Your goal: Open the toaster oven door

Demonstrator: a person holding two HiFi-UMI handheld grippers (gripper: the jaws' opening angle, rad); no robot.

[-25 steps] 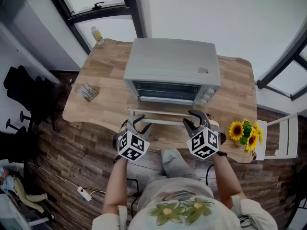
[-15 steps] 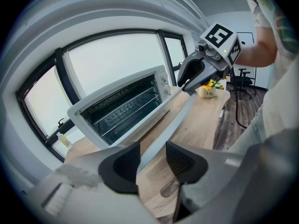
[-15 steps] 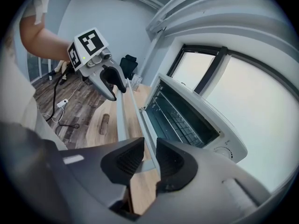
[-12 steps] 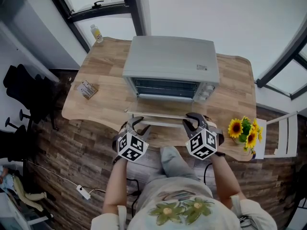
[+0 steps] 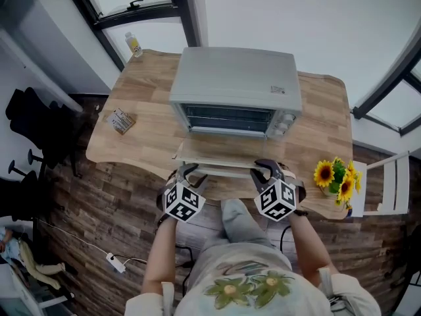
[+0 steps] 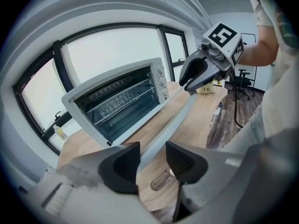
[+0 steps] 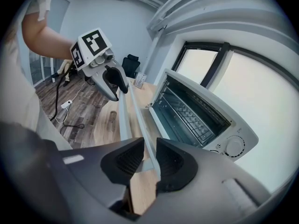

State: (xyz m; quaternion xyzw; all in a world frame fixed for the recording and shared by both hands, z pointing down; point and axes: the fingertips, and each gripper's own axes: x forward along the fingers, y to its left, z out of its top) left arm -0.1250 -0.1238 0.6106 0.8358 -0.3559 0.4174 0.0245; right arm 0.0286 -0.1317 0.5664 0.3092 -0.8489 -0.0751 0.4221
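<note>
A grey toaster oven stands on a wooden table, its cavity and rack showing. Its door hangs folded down, close to level. My left gripper is at the left end of the door handle. In the left gripper view the handle bar runs between the jaws of the left gripper, which is shut on it. My right gripper is at the right end. Its jaws have just been closing, and in the right gripper view the right gripper pinches the door's front edge.
Sunflowers stand at the table's right front corner. There is a small bottle at the back left and a packet on the left. A white chair is at the right, a black chair at the left, and cables lie on the floor.
The door has swung further down and outward. Both grippers have come lower and nearer to me with its front edge. The right jaws have narrowed onto that edge.
</note>
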